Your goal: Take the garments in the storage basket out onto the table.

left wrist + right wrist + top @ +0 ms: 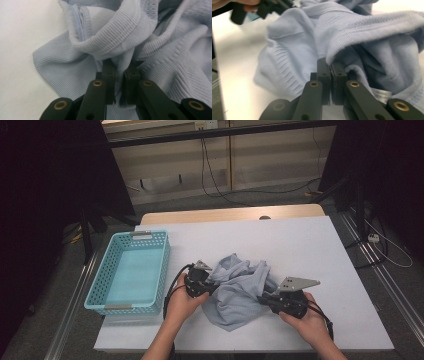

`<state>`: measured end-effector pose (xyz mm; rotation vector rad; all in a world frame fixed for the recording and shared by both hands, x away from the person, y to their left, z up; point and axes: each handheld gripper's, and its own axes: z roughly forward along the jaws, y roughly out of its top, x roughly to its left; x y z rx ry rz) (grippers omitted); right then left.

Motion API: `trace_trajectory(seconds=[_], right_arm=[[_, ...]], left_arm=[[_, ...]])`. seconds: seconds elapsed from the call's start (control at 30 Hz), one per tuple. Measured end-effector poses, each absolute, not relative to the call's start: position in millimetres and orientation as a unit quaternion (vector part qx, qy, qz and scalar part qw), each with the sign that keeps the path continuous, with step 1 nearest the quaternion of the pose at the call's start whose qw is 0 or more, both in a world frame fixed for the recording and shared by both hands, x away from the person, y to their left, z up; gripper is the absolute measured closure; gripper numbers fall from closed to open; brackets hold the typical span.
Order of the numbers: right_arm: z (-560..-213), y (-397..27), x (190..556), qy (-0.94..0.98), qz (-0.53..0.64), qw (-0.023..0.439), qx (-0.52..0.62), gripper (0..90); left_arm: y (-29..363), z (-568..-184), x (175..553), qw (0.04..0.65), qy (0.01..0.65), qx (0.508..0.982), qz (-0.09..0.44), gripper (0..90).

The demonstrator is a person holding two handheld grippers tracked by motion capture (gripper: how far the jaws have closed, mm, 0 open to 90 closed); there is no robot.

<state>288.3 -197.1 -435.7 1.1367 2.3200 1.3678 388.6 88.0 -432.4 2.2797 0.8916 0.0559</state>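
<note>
Pale blue knit garment, crumpled mid-bench beside the turquoise basket: soft, light, limp, best gripped at ribbed hems, where left tool and right tool each pinch a fold.

Plenty of bare table is left right of the garment; the left is blocked by the basket, probably empty.
</note>
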Motion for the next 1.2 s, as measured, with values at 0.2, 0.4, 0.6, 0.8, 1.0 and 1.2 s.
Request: trace_trajectory(seconds=[0.2,0.4,0.6,0.8,1.0,1.2], right_arm=[[-451.6,-193.2,282.3,0.798,0.441,0.101,0.398,88.2],[-453.8,-188.8,282.1,0.799,0.440,0.107,0.395,85.6],[-449.4,-193.8,284.5,0.791,0.449,0.119,0.398,67.2],[-441.3,-199.6,284.5,0.788,0.447,0.142,0.399,47.4],[-432.9,-209.9,285.7,0.780,0.447,0.155,0.408,34.1],[-423.9,-223.1,290.5,0.766,0.454,0.170,0.422,32.0]], left_arm=[[86.7,-432.3,386.5,0.337,0.339,0.878,0.028,82.7],[87.9,-432.8,387.2,0.341,0.340,0.876,0.022,82.6],[88.5,-432.9,388.0,0.341,0.338,0.877,0.020,82.6],[88.8,-433.1,388.9,0.341,0.339,0.877,0.018,82.6],[88.9,-433.1,389.2,0.340,0.339,0.877,0.018,82.6],[89.4,-433.7,389.6,0.342,0.341,0.876,0.015,82.6]])
